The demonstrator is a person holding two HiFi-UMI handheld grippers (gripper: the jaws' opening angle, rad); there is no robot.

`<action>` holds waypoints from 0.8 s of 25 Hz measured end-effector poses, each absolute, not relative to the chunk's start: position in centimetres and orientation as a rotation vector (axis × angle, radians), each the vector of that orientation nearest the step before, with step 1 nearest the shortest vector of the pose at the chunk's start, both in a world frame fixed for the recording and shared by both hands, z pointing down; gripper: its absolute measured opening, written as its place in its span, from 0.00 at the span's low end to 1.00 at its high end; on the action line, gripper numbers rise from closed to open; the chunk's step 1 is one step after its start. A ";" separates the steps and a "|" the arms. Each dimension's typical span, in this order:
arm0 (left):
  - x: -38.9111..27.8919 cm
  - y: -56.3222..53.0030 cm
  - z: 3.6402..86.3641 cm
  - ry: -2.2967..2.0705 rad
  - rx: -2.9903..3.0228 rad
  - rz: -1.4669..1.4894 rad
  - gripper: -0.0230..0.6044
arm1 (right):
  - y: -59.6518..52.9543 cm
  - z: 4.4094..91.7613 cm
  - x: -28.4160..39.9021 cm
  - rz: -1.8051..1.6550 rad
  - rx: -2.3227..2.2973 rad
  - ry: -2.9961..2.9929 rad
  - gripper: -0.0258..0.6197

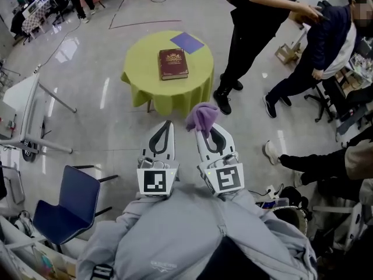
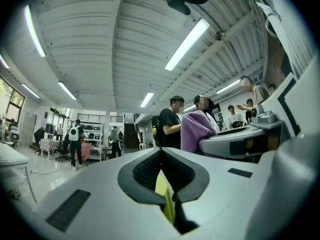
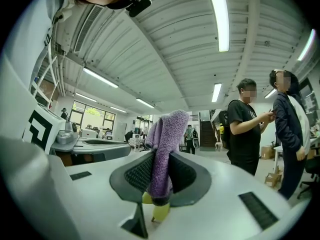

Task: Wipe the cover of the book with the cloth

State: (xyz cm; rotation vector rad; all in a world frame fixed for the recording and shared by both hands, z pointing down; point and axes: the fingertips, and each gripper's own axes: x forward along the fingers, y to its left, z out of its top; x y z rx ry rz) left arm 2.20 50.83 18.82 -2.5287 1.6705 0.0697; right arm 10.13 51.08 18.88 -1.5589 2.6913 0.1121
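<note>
A dark red book [image 1: 173,63] with gold print lies flat on a round table with a yellow-green cover [image 1: 143,80], ahead of me in the head view. My right gripper [image 1: 204,130] is shut on a purple cloth [image 1: 202,117], which sticks up between its pads; the cloth [image 3: 165,149] also fills the middle of the right gripper view. My left gripper [image 1: 168,124] is shut with nothing in it. Both grippers are held close to my chest, well short of the table. The purple cloth [image 2: 197,130] shows to the right in the left gripper view.
A purple square sheet [image 1: 187,42] lies at the table's far edge. Two people [image 1: 256,34] stand right of the table, another sits lower right. A blue chair [image 1: 67,206] stands at my left, and a white table frame [image 1: 29,115] further left.
</note>
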 end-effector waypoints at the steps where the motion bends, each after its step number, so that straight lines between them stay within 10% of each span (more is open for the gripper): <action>1: 1.9 50.0 18.9 1.664 -2.534 0.062 0.07 | 50.2 19.0 9.8 0.106 -1.563 2.693 0.17; 20: -2.5 36.5 19.4 1.570 -2.621 0.088 0.07 | 37.4 19.3 5.7 0.111 -1.696 2.625 0.17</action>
